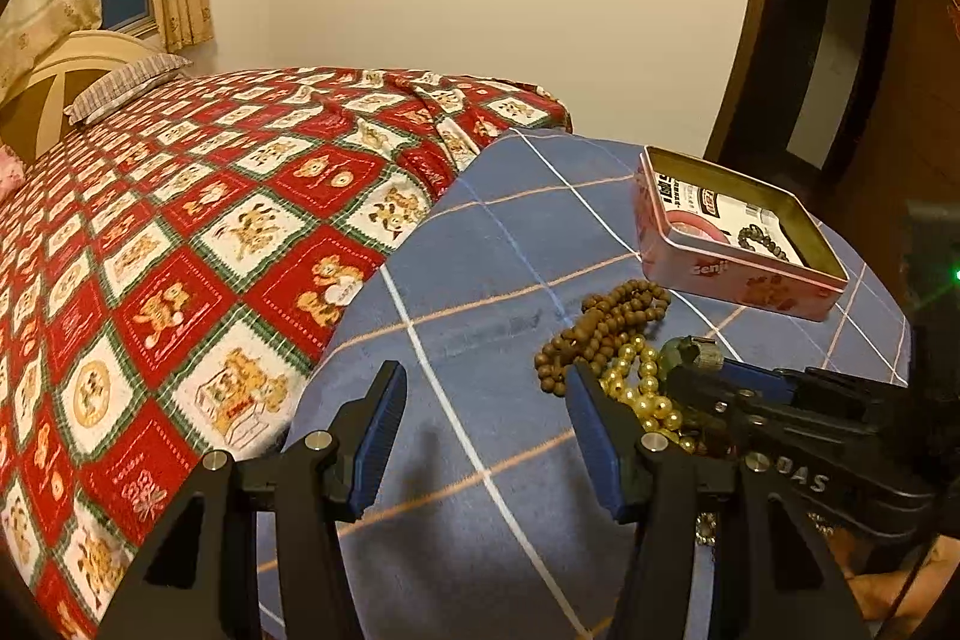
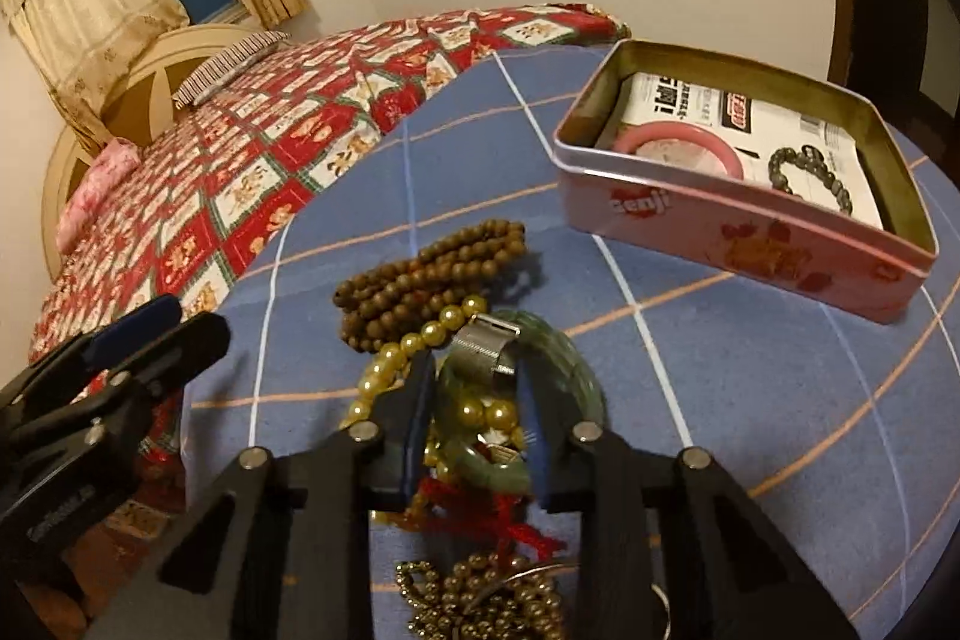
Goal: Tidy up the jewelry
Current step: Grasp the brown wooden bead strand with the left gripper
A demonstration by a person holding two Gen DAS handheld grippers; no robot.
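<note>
A pile of jewelry lies on the blue checked cloth: brown wooden beads, yellow pearls, a green jade bangle and a metal mesh watch strap. My right gripper sits low over the pile, its jaws partly closed around the watch strap and bangle. It also shows in the left wrist view. My left gripper is open and empty over bare cloth, left of the pile. A pink tin holds a pink bangle and a dark bead bracelet.
A bed with a red bear-print cover lies left and behind the cloth-covered round table. A dark wooden door stands at the right. Small brass beads and red cord lie at the near edge of the pile.
</note>
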